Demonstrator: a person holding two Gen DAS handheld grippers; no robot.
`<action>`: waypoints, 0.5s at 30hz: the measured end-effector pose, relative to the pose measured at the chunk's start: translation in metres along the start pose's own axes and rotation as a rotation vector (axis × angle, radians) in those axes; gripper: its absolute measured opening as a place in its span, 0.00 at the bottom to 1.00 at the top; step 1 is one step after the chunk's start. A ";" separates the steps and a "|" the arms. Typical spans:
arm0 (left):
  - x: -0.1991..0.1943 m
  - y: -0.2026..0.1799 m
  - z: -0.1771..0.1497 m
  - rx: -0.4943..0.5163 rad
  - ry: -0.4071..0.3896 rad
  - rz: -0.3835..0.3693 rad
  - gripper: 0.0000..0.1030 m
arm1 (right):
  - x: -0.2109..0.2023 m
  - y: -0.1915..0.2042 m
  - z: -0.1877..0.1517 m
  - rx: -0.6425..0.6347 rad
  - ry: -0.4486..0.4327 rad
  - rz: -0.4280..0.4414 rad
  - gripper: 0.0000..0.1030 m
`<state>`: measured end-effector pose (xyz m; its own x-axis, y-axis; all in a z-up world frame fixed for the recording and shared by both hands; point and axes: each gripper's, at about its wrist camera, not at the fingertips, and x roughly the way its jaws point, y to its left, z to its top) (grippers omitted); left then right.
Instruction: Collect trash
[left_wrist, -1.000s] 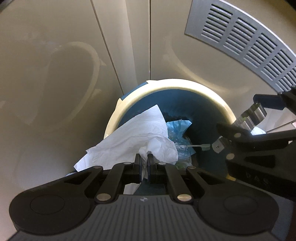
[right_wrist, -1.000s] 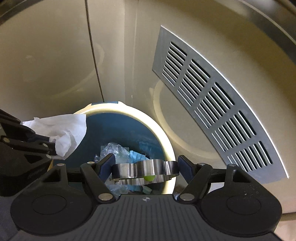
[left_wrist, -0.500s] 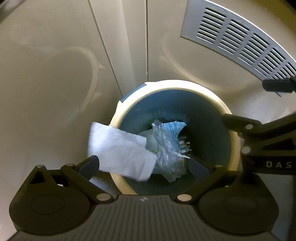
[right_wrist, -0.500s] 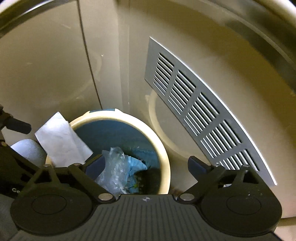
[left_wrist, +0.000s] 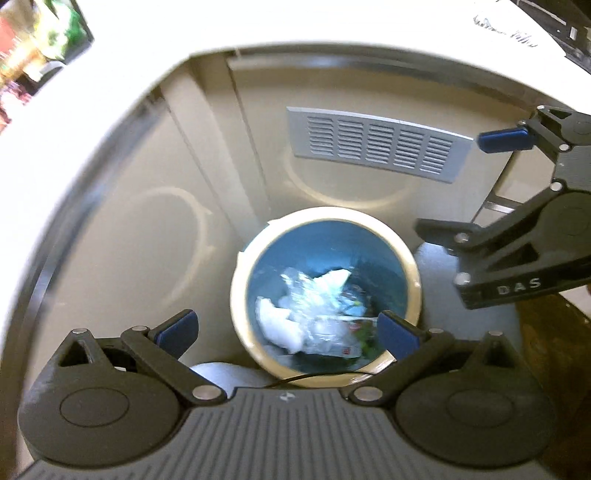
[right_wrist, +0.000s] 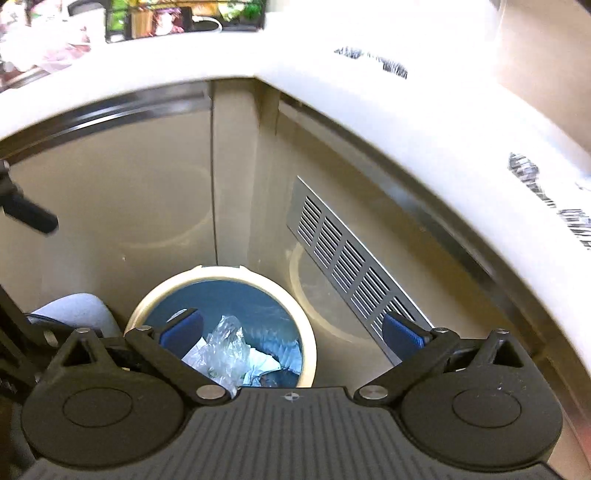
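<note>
A round trash bin with a cream rim (left_wrist: 369, 214) (right_wrist: 221, 271) and blue liner stands on the floor below a counter. Inside lie white tissue (left_wrist: 275, 325), crumpled clear plastic (left_wrist: 314, 306) (right_wrist: 225, 347) and other scraps. My left gripper (left_wrist: 286, 330) is open and empty, held above the bin's near side. My right gripper (right_wrist: 291, 332) is open and empty, above the bin's right side; it also shows at the right of the left wrist view (left_wrist: 517, 229).
Beige cabinet walls enclose the bin on the far and both sides. A grey vent grille (left_wrist: 376, 142) (right_wrist: 351, 269) sits on the wall. The white counter edge (right_wrist: 369, 99) overhangs above. A grey rounded object (right_wrist: 74, 310) lies left of the bin.
Both grippers opened and let go: the tissue dropped from the left, the shiny metal piece from the right, into the bin. Both grippers have risen well above the bin.
</note>
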<state>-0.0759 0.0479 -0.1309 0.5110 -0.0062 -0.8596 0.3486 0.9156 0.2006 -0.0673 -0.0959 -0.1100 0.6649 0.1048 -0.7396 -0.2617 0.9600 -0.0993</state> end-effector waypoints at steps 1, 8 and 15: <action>-0.010 -0.001 -0.003 0.001 -0.013 0.025 1.00 | -0.007 -0.001 -0.001 -0.005 -0.005 0.012 1.00; -0.076 0.007 -0.019 -0.049 -0.080 0.106 1.00 | -0.038 -0.005 -0.006 -0.004 -0.031 0.060 1.00; -0.116 0.003 -0.018 -0.095 -0.098 0.145 1.00 | -0.041 0.001 -0.006 0.024 -0.063 0.079 1.00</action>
<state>-0.1481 0.0588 -0.0386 0.6264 0.0936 -0.7739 0.1925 0.9434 0.2699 -0.0990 -0.1013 -0.0838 0.6858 0.1963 -0.7008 -0.2992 0.9538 -0.0257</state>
